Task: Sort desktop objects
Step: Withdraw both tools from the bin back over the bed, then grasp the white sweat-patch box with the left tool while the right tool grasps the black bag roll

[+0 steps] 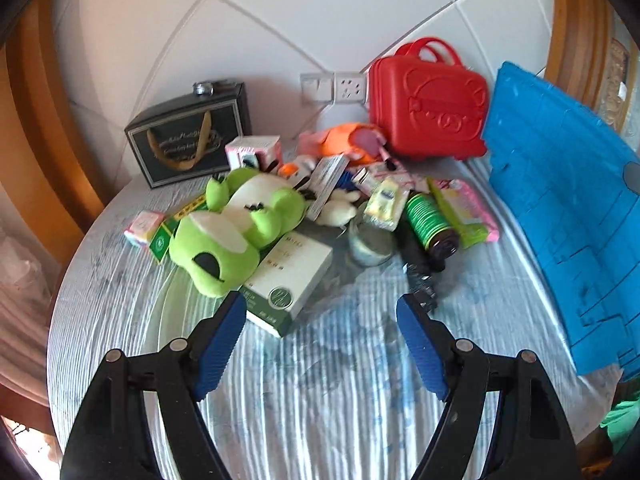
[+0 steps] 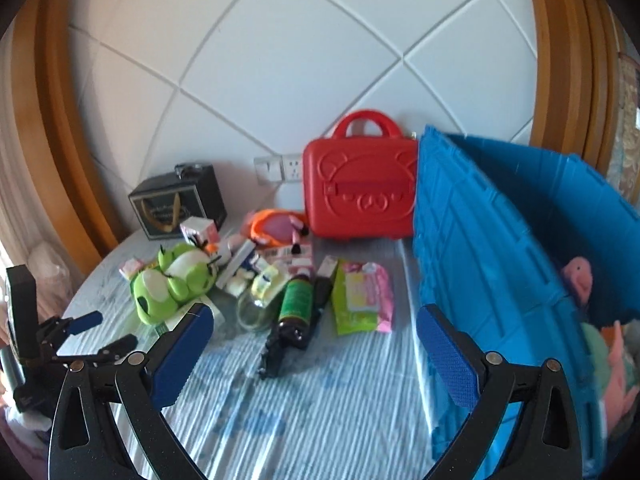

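Left wrist view shows your left gripper [image 1: 320,316] spread and empty before the green frog toy [image 1: 232,228]; your right gripper [image 2: 316,344] gapes empty, blue crate [image 2: 492,240] right of the frog.

Behind your counter [image 2: 320,420], which wears a blue-and-white striped cloth, you face a white padded wall [image 2: 304,64] crossed by diagonal seams that cut it into large diamonds. A broad, warm-brown wooden frame [image 2: 60,128] borders that panel on both sides, and a white switch plate with a socket [image 2: 280,168] sits low on the wall just above the counter's far edge. Soft daylight falls across the cloth, and pale curtain fabric [image 2: 16,208] hangs at your far left.
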`<control>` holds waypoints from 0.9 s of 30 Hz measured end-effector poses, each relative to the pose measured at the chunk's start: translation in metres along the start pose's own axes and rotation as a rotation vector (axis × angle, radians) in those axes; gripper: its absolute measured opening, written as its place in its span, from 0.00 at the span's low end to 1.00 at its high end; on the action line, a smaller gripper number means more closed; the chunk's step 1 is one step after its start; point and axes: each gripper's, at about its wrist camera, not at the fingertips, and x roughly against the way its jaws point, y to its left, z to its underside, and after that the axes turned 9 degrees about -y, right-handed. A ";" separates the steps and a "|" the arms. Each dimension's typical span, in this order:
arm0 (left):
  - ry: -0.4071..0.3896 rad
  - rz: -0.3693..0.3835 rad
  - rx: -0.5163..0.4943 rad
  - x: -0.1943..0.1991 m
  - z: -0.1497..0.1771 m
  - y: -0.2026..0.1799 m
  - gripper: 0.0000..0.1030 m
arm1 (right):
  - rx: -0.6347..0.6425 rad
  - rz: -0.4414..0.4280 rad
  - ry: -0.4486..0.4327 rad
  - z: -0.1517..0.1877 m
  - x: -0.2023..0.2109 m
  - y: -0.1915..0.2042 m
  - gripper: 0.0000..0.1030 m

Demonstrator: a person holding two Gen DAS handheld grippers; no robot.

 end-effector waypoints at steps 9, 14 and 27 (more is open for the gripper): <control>0.208 0.003 -0.002 -0.106 0.024 0.035 0.75 | -0.021 0.062 0.336 0.045 -0.127 0.001 1.00; 0.291 -0.007 -0.025 -0.161 0.023 0.042 0.75 | -0.025 0.060 0.465 0.073 -0.175 0.009 1.00; 0.420 -0.013 -0.080 -0.243 0.025 0.035 0.89 | -0.067 0.104 0.656 0.111 -0.271 0.045 1.00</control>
